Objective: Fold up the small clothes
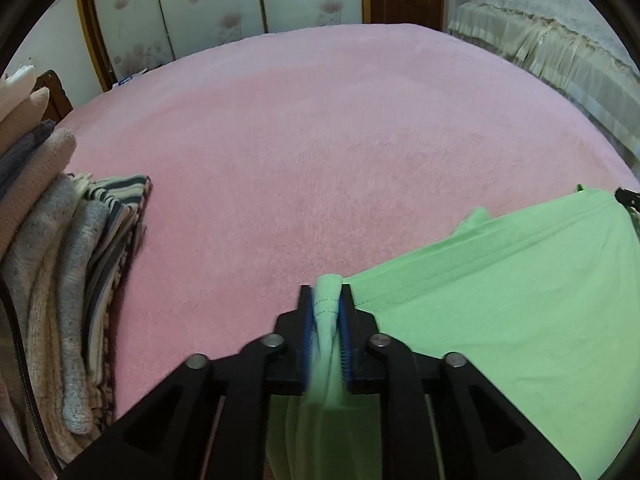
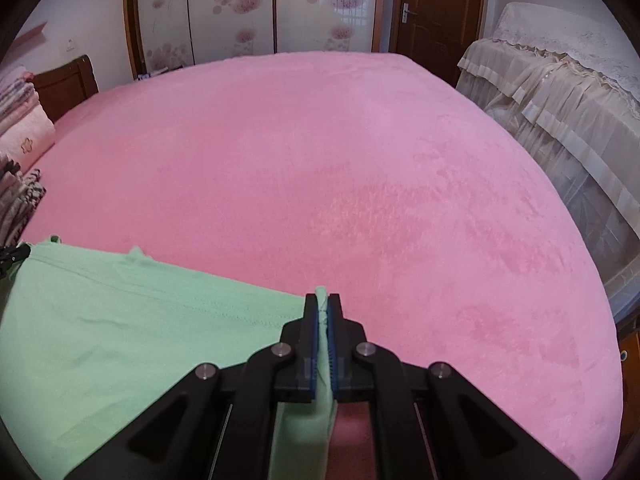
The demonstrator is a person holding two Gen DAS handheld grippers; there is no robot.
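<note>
A light green garment [image 1: 500, 320] is stretched between both grippers above the pink bedspread [image 1: 320, 140]. In the left wrist view my left gripper [image 1: 327, 292] has a bunched corner of the green cloth filling the gap between its blue pads. The tip of the right gripper [image 1: 626, 198] shows at the far right edge, at the garment's other corner. In the right wrist view my right gripper [image 2: 323, 300] is shut on a thin edge of the green garment [image 2: 120, 320], which spreads away to the left towards the left gripper [image 2: 12, 258].
A pile of folded knitwear and striped clothes [image 1: 60, 280] lies at the bed's left edge, next to a wooden headboard [image 2: 64, 84]. Furniture under a cream lace cover [image 2: 560, 100] stands to the right. Floral wardrobe doors [image 2: 240, 12] and a brown door [image 2: 436, 4] are behind.
</note>
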